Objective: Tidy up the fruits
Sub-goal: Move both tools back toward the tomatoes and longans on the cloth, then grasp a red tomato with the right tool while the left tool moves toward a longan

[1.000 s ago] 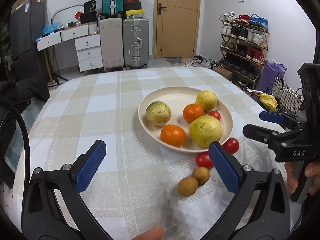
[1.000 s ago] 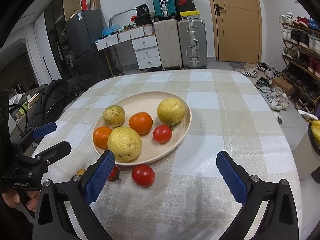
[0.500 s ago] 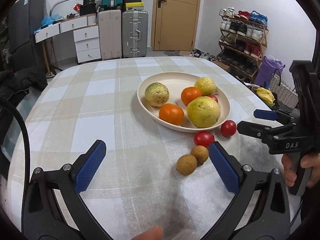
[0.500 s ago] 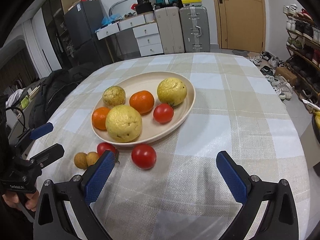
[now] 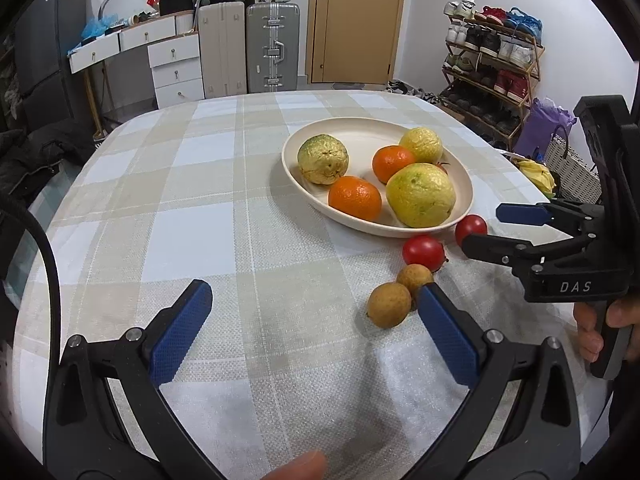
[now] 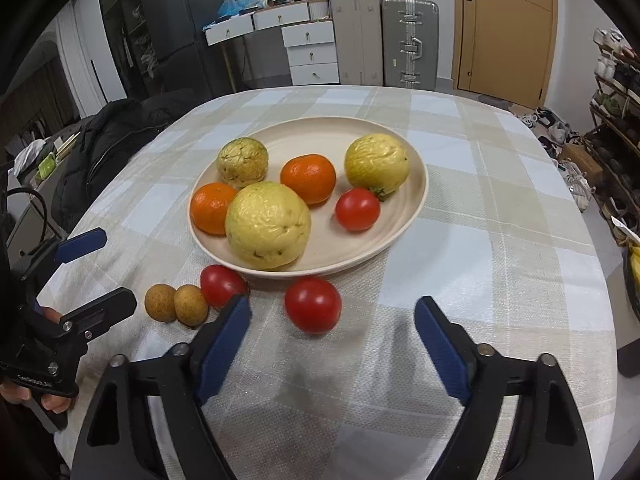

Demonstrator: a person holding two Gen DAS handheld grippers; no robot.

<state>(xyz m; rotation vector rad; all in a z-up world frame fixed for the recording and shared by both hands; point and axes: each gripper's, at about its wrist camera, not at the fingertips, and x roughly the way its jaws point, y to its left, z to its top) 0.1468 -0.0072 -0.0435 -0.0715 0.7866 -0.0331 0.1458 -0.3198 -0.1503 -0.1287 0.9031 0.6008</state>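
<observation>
Counter (image 6: pixel 460 248) with checked cloth carries the plate (image 6: pixel 404 216) of large fruits, then both grippers, left gripper (image 5: pixel 316 320) and right gripper (image 6: pixel 332 332), stand wide and hold nothing, near two tomatoes (image 6: pixel 313 304) and two small brown fruits (image 6: pixel 176 304) just beside the plate.

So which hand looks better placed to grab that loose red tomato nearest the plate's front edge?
The right gripper, probably. The round red tomato lies on the checked cloth just ahead of its open blue fingers, nearly centred. The left gripper is open too, but sits nearer the two small brown fruits.
</observation>
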